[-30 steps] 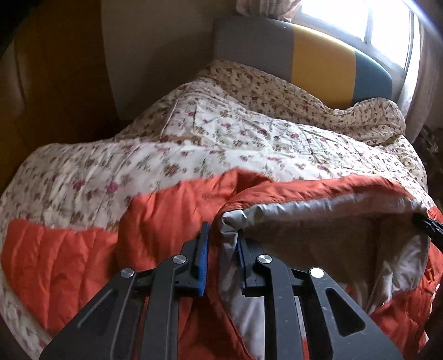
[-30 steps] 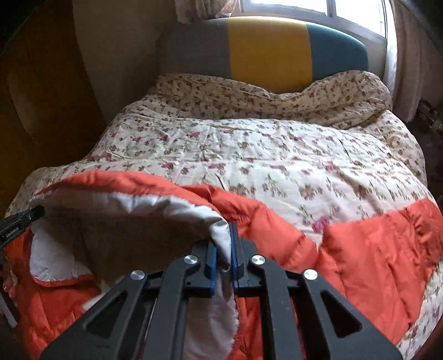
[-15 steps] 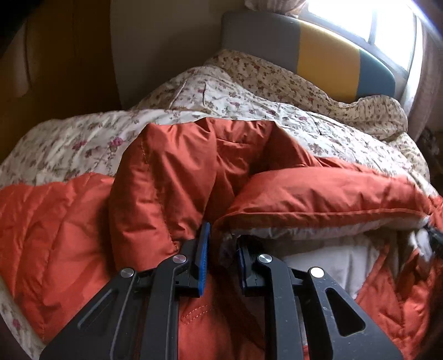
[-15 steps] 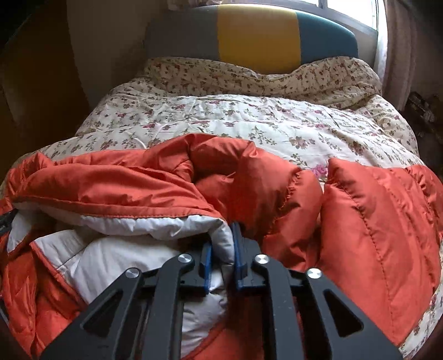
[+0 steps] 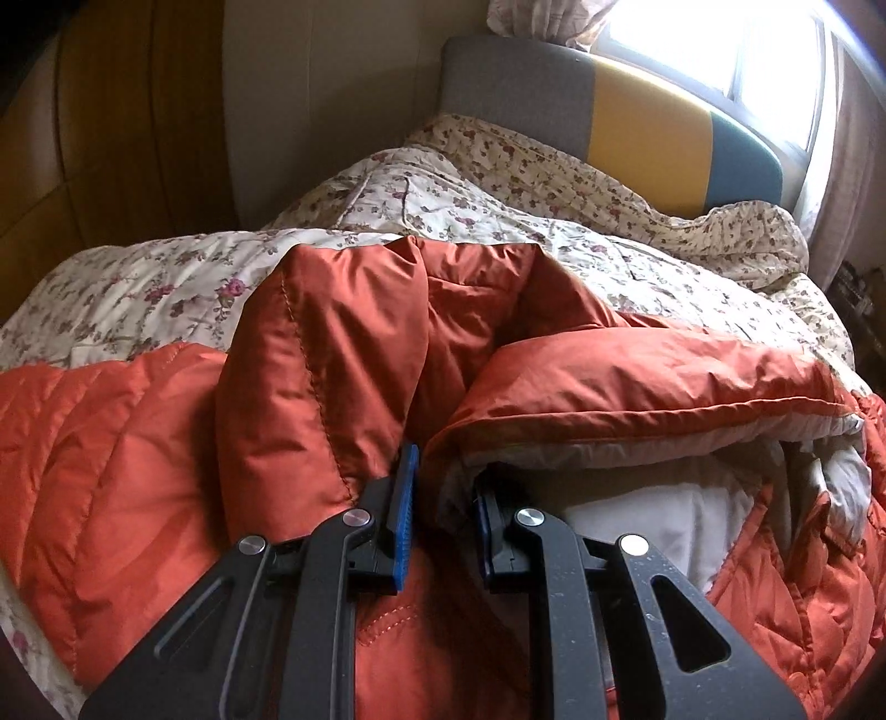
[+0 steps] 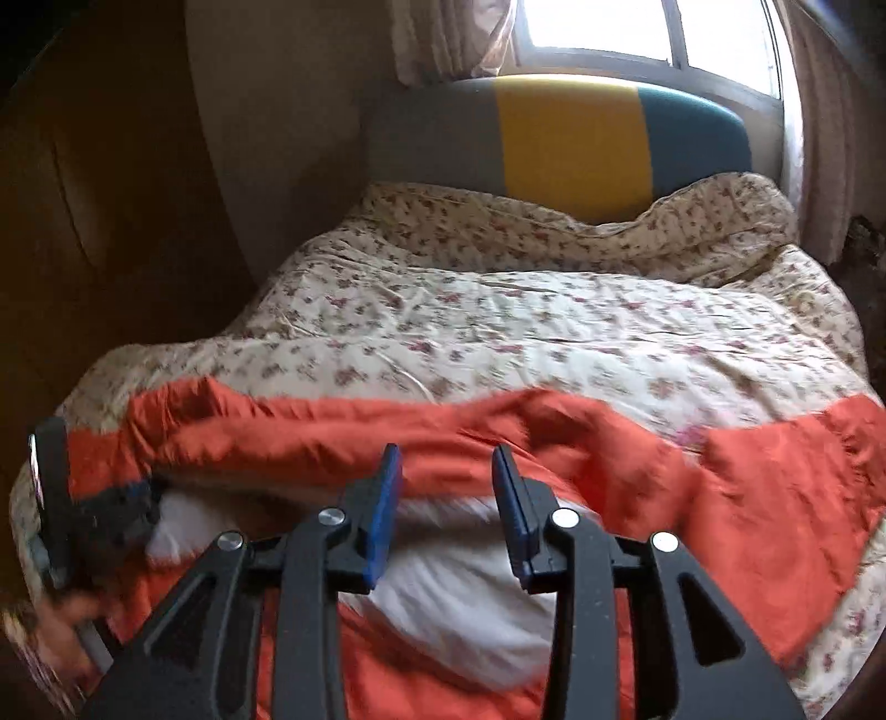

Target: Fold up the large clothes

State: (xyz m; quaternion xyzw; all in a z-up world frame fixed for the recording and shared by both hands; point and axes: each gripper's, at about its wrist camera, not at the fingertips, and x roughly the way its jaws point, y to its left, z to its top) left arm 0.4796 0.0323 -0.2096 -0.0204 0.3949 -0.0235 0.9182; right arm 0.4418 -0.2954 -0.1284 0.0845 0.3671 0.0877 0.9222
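An orange quilted down jacket with a white lining lies on the bed, its hem folded over so the lining shows. My left gripper has its jaws around the folded hem edge, with fabric between the blue pads. In the right wrist view the jacket spreads across the near bed, and my right gripper is open and empty, raised above the white lining. The left gripper shows at that view's left edge, on the hem.
A floral quilt covers the bed under the jacket. A grey, yellow and teal headboard stands at the far end below a bright window. A wooden wardrobe and a wall are on the left.
Both grippers carried the hem forward and lowered it onto the jacket. My right gripper then opened, let go of the hem and pulled up and back. The left still holds it.
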